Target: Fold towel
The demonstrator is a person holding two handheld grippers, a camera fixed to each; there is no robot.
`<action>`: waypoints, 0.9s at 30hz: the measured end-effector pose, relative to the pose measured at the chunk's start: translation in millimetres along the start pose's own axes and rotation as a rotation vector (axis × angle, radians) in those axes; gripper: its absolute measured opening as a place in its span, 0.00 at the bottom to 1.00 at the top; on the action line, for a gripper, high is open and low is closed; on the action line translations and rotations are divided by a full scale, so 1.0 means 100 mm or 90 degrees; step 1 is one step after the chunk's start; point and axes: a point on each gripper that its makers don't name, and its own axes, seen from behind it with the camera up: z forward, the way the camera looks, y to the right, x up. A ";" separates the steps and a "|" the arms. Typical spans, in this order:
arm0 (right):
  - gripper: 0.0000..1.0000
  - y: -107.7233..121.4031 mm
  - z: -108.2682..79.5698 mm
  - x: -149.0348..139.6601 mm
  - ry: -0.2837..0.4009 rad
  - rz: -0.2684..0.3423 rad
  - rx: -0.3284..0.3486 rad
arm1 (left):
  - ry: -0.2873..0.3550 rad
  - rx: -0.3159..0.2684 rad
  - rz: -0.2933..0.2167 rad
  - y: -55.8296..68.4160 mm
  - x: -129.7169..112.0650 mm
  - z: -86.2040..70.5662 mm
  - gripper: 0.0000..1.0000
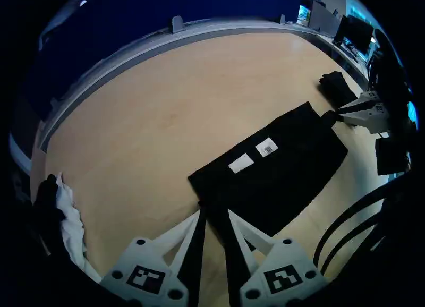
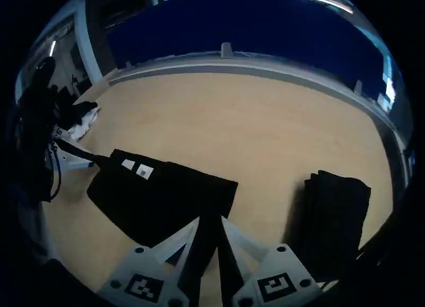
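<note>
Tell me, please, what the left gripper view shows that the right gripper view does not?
Left gripper view: dark monitors in the background. Right gripper view: a white post in the background. Both: the black towel spread on the wooden table, the left gripper and right gripper each shut on a corner, a folded dark pile and a white cloth.

table (image 1: 159,110): light wood | blue partition (image 2: 239,31): behind | white cloth (image 1: 69,224): table edge

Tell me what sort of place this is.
Probably an office or lab workspace: a broad light-wood table with a blue partition along its far edge, monitors on desks beyond it, and a black towel spread on top.
</note>
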 end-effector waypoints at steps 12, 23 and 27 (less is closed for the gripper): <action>0.85 0.07 -0.02 0.05 0.019 -0.001 -0.023 | 0.018 0.024 0.009 -0.15 0.01 -0.08 0.80; 0.96 0.03 -0.08 0.05 0.025 0.008 -0.022 | 0.033 0.019 -0.012 -0.12 0.02 -0.14 0.90; 0.98 0.02 -0.08 0.07 0.028 0.005 -0.021 | 0.039 0.028 -0.015 -0.16 0.03 -0.18 0.90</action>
